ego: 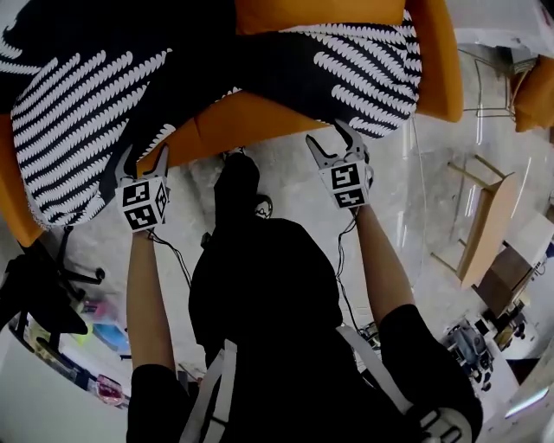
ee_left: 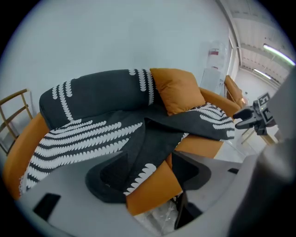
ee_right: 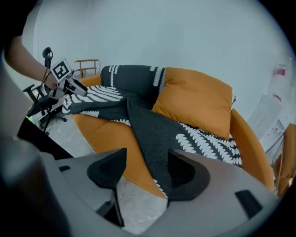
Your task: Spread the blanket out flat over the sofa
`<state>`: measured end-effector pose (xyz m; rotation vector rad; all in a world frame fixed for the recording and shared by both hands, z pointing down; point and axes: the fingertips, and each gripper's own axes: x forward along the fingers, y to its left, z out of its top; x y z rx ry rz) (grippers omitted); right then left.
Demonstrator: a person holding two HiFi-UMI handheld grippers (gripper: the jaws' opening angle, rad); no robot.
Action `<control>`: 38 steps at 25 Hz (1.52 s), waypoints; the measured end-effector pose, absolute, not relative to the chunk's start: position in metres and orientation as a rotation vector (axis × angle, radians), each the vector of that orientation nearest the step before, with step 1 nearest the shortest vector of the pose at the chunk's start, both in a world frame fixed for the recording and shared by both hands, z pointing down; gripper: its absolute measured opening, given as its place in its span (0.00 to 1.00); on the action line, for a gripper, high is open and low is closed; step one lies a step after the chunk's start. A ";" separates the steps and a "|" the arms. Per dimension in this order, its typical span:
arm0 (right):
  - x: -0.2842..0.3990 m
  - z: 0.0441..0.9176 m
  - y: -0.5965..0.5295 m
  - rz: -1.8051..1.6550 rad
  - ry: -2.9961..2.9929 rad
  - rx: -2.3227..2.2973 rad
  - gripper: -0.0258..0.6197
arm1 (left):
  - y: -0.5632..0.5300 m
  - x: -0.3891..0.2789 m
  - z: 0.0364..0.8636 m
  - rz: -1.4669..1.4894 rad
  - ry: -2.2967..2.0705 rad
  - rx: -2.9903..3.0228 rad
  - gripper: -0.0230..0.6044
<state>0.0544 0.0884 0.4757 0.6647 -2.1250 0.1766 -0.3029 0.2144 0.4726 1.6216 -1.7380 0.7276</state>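
A black blanket with white leaf stripes lies bunched and folded across the orange sofa, partly under an orange cushion. My left gripper is open just in front of the seat's front edge, where a blanket corner hangs. My right gripper is open too, near the blanket's lower right edge. Nothing is between the pads of either one. From the left gripper view the right gripper shows at far right. The right gripper view shows the left gripper at far left.
A wooden frame table stands on the glossy floor to the right, with a wire-frame chair behind it. A black office chair base sits at the left. A wooden chair stands beside the sofa's left end.
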 end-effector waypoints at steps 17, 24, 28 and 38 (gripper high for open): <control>0.033 0.629 0.064 0.295 -2.019 0.568 0.45 | 0.203 -0.339 0.590 0.868 -1.685 1.489 0.50; 0.026 0.644 0.035 0.304 -1.900 0.528 0.35 | 0.164 -0.347 0.604 0.933 -1.596 1.465 0.50; 0.028 0.634 0.036 0.312 -1.821 0.501 0.33 | 0.164 -0.348 0.608 0.958 -1.509 1.408 0.46; 0.039 0.613 0.006 0.357 -1.759 0.532 0.09 | 0.158 -0.349 0.601 0.979 -1.422 1.412 0.11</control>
